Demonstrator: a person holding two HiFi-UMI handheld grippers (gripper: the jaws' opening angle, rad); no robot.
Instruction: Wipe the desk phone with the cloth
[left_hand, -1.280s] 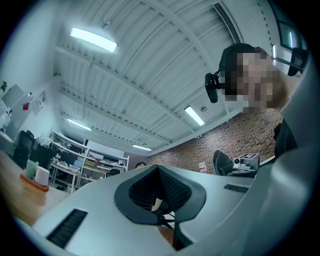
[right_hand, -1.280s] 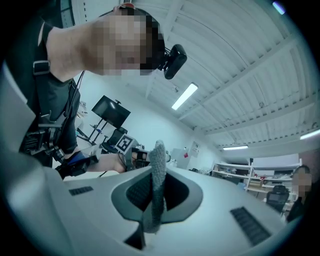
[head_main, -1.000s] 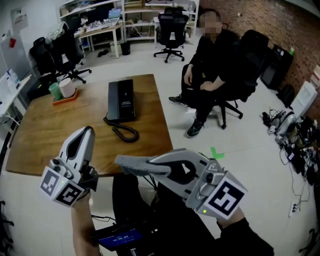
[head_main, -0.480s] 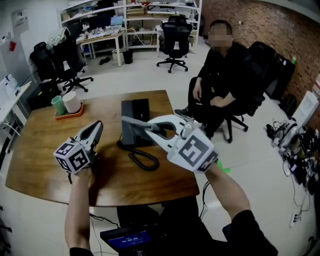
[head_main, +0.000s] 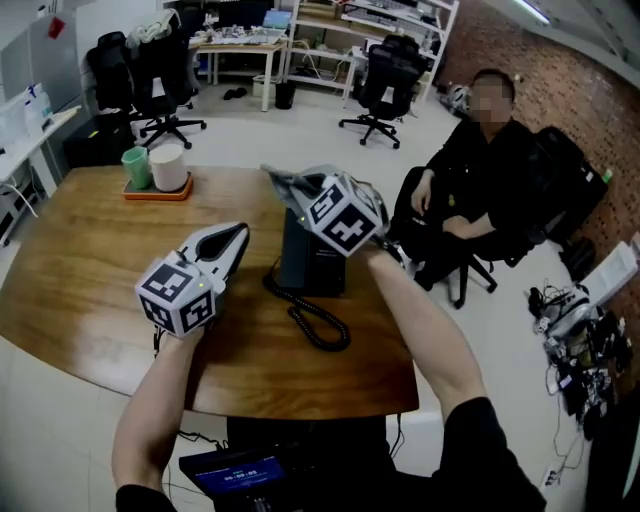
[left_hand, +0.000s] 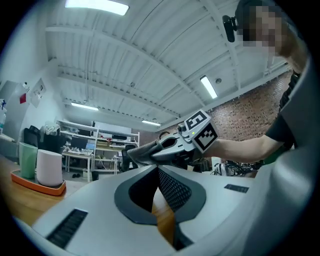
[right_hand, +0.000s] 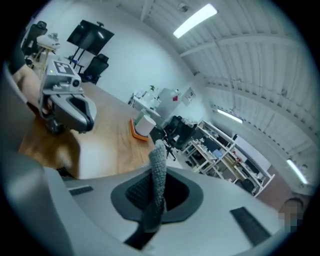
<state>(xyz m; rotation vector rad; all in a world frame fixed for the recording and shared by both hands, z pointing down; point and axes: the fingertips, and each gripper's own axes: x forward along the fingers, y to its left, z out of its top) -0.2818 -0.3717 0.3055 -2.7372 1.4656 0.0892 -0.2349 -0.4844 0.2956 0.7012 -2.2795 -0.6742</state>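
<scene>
The black desk phone (head_main: 305, 262) lies on the wooden table (head_main: 90, 270), its coiled cord (head_main: 318, 322) trailing toward me. My right gripper (head_main: 298, 194) hovers over the phone's far end and hides much of it. It is shut on a grey cloth (head_main: 284, 181), which stands up between the jaws in the right gripper view as the cloth (right_hand: 159, 159). My left gripper (head_main: 238, 236) is shut and holds nothing, just left of the phone above the table. In the left gripper view the right gripper (left_hand: 167, 148) and its cloth (left_hand: 136, 153) show ahead.
An orange tray (head_main: 155, 191) with a green cup (head_main: 136, 166) and a white cup (head_main: 169, 167) sits at the table's far left. A person (head_main: 470, 190) sits on a chair right of the table. Office chairs and shelves stand behind.
Both grippers have moved forward from near my body to over the table. The right gripper carried the cloth up to above the phone; the left came alongside the phone.
</scene>
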